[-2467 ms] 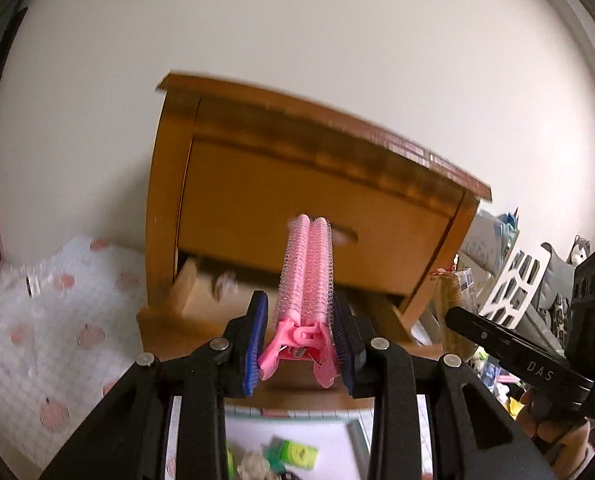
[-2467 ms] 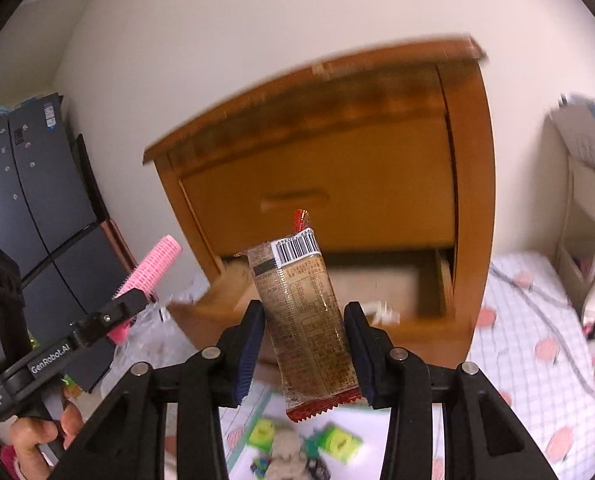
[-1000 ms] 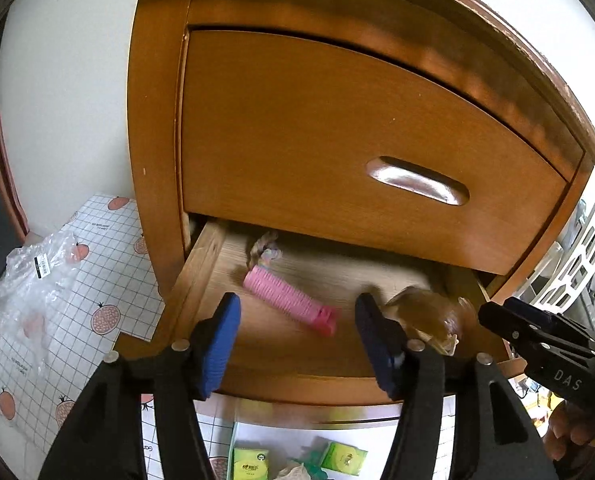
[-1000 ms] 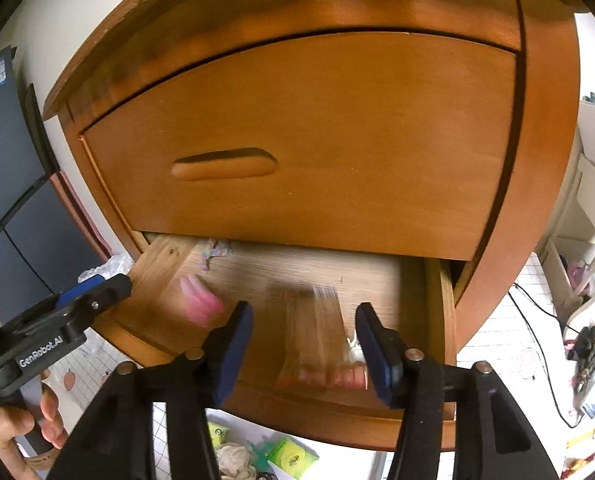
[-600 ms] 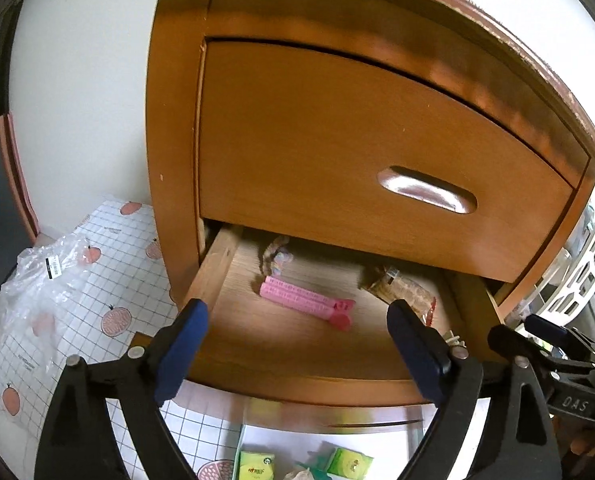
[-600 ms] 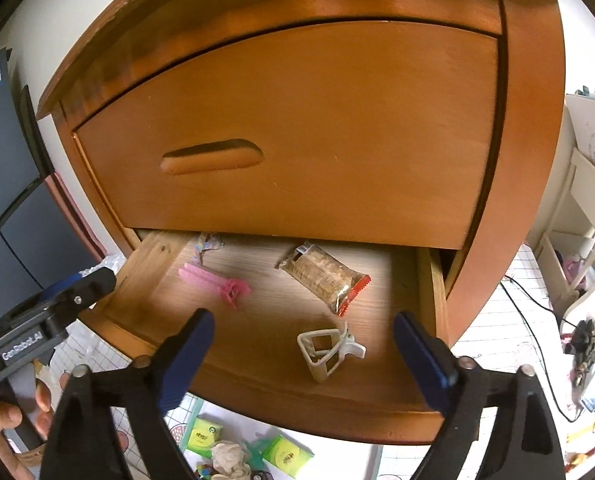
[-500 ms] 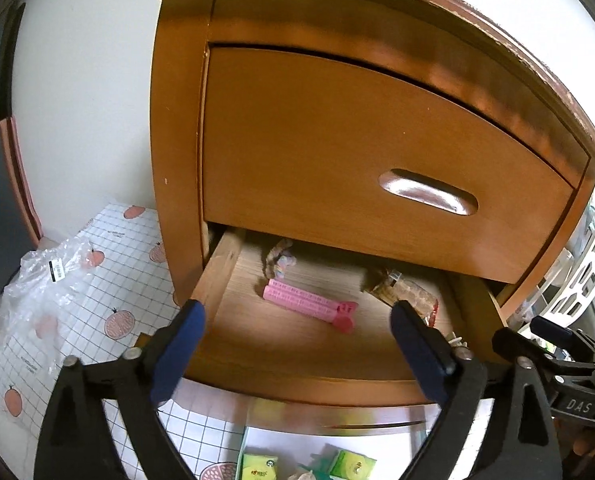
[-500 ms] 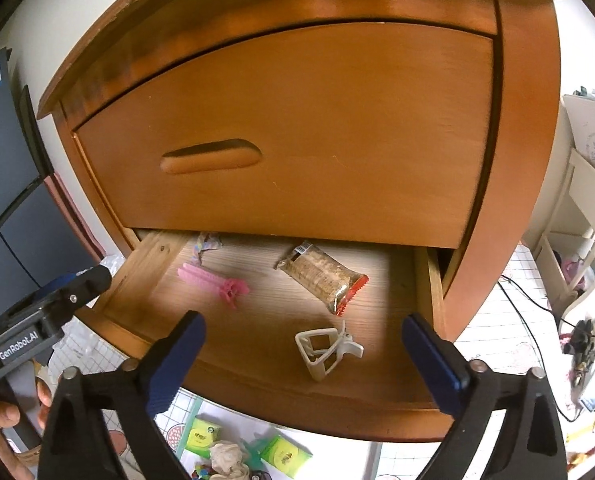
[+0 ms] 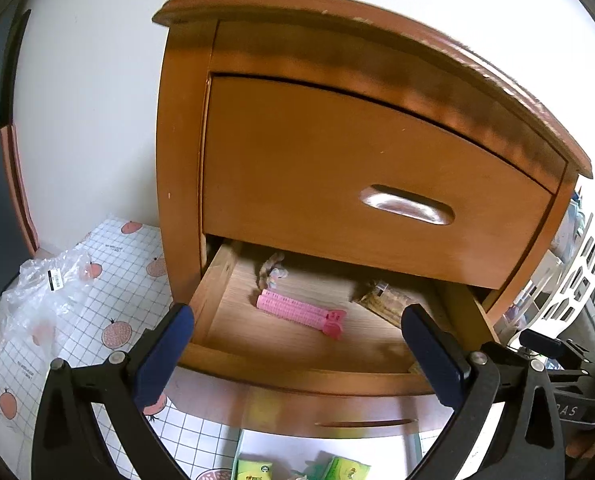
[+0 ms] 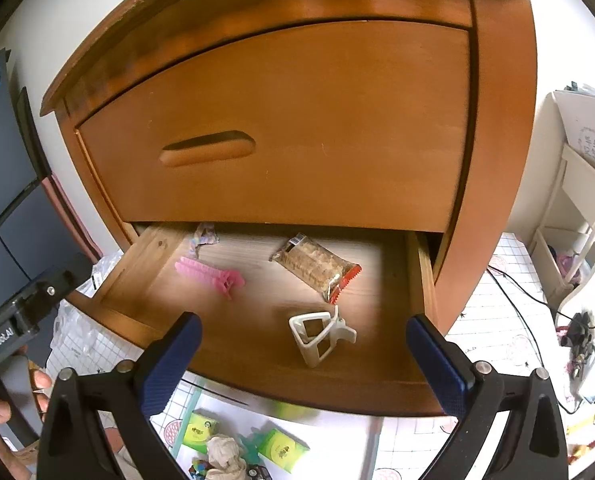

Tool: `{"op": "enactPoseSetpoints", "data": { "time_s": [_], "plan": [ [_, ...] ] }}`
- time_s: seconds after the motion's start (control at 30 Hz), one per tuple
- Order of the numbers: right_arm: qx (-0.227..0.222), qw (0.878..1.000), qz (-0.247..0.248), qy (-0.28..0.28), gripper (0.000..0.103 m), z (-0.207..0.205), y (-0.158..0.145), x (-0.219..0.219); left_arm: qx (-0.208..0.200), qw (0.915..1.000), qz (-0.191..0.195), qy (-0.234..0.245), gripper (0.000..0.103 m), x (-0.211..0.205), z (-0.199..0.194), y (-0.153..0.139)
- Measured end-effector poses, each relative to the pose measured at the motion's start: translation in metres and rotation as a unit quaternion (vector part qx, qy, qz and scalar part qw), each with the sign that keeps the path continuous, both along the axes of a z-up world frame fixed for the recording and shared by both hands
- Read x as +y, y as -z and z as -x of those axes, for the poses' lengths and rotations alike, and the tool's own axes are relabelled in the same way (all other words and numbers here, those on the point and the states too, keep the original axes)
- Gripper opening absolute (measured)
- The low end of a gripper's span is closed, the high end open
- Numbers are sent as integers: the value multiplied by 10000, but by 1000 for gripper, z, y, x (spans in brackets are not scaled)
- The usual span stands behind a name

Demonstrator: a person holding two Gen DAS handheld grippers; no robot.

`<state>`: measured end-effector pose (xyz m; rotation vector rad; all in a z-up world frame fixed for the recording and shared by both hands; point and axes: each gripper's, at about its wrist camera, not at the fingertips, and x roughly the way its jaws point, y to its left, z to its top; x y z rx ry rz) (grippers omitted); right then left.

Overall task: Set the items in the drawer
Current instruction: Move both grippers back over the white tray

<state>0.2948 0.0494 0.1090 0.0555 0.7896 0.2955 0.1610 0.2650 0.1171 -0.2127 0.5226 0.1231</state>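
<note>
Both tools (image 9: 297, 344) (image 10: 303, 350) wide apart, empty; drawer (image 10: 257, 376) with four items.

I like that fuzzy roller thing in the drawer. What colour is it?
The hair roller is pink. The left wrist view shows it best.

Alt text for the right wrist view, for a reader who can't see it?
An open wooden drawer holds a pink hair roller, a snack pack, a white clip and a small wrapper at the back. The right gripper hovers before it, jaws wide and empty.
</note>
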Motion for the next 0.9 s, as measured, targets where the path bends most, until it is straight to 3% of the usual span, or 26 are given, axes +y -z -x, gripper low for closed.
{"op": "enactPoseSetpoints", "data": {
  "time_s": [0.3, 0.47, 0.63, 0.8, 0.9],
  "plan": [
    [-271, 9996, -104, 23, 103, 26, -18, -6, -528, 9983, -14, 230, 103, -24, 37, -19],
    [-452, 9983, -353, -81, 103, 68, -8, -21, -631, 9969, 76, 453, 103, -39, 70, -6],
    [-385, 9984, -409, -82, 103, 105, 24, -30, -383, 9972, 186, 610, 103, -50, 93, 33],
    [156, 9973, -707, 85, 103, 127, 78, -40, 161, 9955, 528, 775, 103, -52, 99, 87],
    [395, 9970, -646, 187, 103, 136, 109, -42, 301, 9952, 663, 653, 103, -50, 102, 120]
  ]
}}
